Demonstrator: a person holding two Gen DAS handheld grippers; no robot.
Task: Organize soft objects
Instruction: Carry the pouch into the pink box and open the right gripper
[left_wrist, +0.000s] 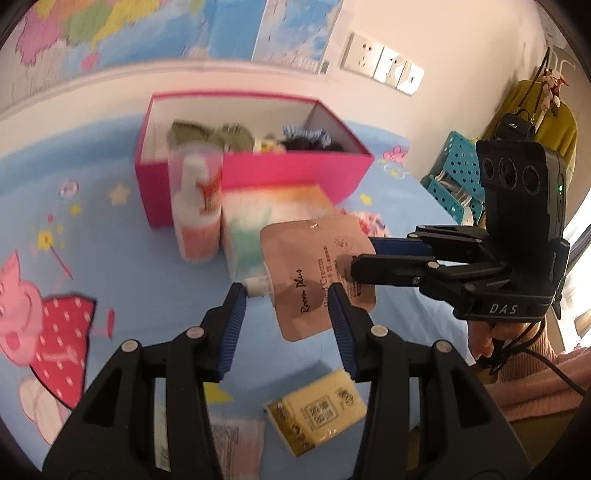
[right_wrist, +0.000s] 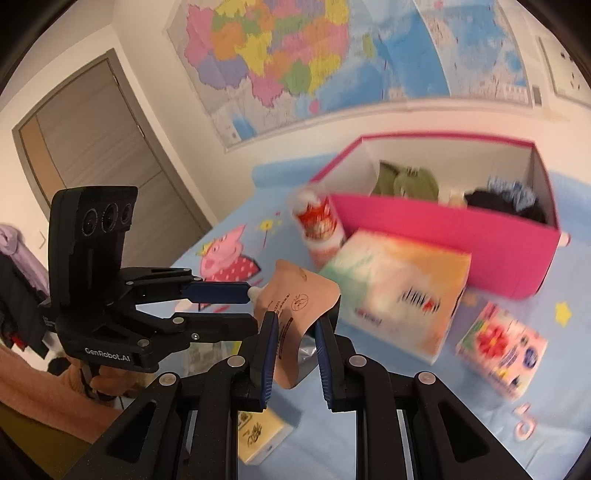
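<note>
At the left of the left wrist view stands a bottle (left_wrist: 197, 218), its print blurred past reading, in front of the pink box (left_wrist: 258, 173) that holds soft things. Next comes the pouch (left_wrist: 314, 273), held in the air above the sheet (left_wrist: 129, 266), cap (left_wrist: 256, 287) pointing left. The left gripper (left_wrist: 288, 295) is spread wide astride it, one pad touching or nearly touching the cap. The right gripper (left_wrist: 354, 258) is clenched on the pouch's far edge.

This looks like a handover (or a two-handed steadying). To do it well, I would close the left pads on the flat body below the cap, not on the hard cap, and release the right only once that grip is firm; the limp foil bends easily.

Readable: "Room Plus" and "Hand Cream" on the pouch, "DAS" on the right gripper, and "GenRobot.AI" in the right wrist view on the left gripper (right_wrist: 251, 308).
</note>
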